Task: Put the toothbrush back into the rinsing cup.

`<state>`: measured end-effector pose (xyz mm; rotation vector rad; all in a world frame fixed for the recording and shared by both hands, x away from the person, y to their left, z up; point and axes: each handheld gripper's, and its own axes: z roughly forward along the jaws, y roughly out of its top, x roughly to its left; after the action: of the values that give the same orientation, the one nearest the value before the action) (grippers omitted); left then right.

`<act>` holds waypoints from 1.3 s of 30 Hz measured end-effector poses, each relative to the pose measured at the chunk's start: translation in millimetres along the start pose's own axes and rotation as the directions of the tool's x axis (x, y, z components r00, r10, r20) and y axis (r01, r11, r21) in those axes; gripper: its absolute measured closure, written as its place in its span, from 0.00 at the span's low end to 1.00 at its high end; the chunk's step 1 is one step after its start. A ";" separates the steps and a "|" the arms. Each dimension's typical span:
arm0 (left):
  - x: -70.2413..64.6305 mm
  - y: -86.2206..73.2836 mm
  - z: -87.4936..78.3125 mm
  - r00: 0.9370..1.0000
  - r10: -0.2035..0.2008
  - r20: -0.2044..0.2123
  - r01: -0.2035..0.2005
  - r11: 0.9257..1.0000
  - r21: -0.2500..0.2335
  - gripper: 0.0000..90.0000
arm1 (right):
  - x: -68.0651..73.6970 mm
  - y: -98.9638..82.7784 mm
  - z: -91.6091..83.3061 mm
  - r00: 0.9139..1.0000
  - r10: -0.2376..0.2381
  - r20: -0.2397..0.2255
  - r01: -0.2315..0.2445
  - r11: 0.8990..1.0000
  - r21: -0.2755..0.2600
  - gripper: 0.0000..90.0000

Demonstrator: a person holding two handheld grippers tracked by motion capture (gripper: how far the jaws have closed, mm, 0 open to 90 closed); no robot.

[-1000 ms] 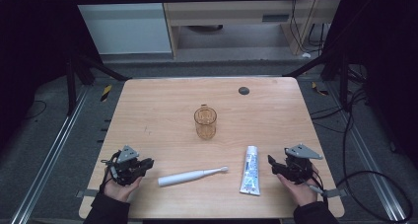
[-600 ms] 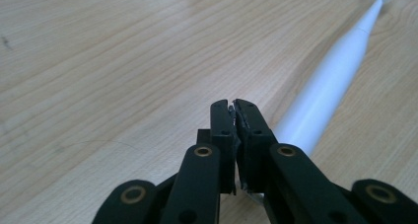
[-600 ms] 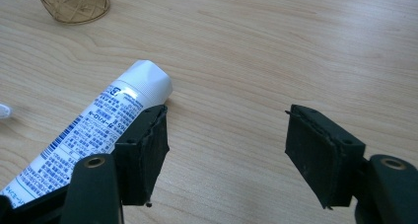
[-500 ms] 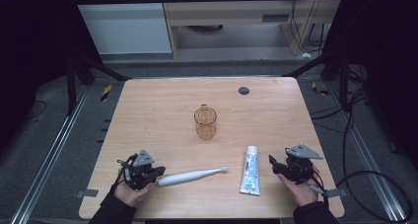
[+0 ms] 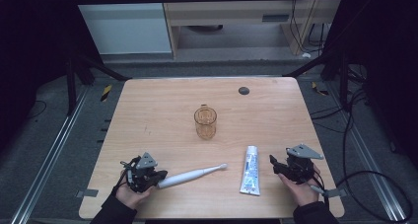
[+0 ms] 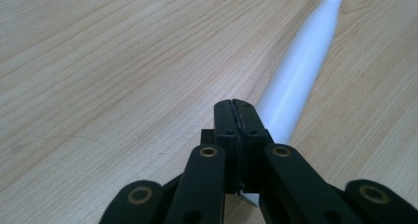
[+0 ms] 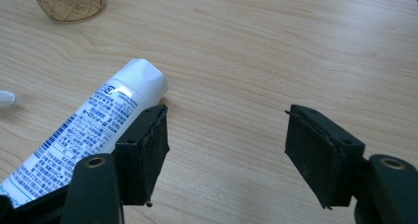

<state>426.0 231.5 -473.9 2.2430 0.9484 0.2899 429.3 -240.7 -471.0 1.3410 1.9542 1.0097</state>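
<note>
Cup sits mid-counter. Nearer the person, the electric toothbrush lies left of the toothpaste tube. Left gripper at the brush's handle end, right gripper just right of the tube.

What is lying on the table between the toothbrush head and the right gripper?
The toothpaste tube lies there, lengthwise toward the cup, between the toothbrush tip and the right gripper. The high view shows this.

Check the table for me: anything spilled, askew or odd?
Nothing spilled or damaged. One oddity: the left gripper is shut with nothing between its jaws, riding above the toothbrush handle rather than clamping it. The toothpaste lies flat, the cup stands upright, and the right gripper is open.
</note>
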 end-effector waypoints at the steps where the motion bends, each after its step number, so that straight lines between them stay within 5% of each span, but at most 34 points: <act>1: -1.0 0.0 0.0 1.000 0.000 0.004 0.000 1.000 0.002 0.99 | 0.0 0.0 0.0 1.000 0.000 0.000 0.000 1.000 0.000 0.36; 28: -12.8 3.6 -0.4 1.000 0.018 0.022 -0.018 1.000 0.000 0.98 | -1.6 -0.1 -0.6 1.000 0.001 0.012 -0.001 1.000 0.002 0.36; 39: -5.9 28.0 -7.9 1.000 0.017 -0.016 -0.018 0.999 -0.050 0.93 | -6.5 -0.4 -0.9 1.000 0.019 0.023 -0.019 1.000 0.007 0.35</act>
<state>433.8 217.1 -449.0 2.2070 0.9205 0.3359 430.6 -247.1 -470.6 1.3714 1.9335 0.9932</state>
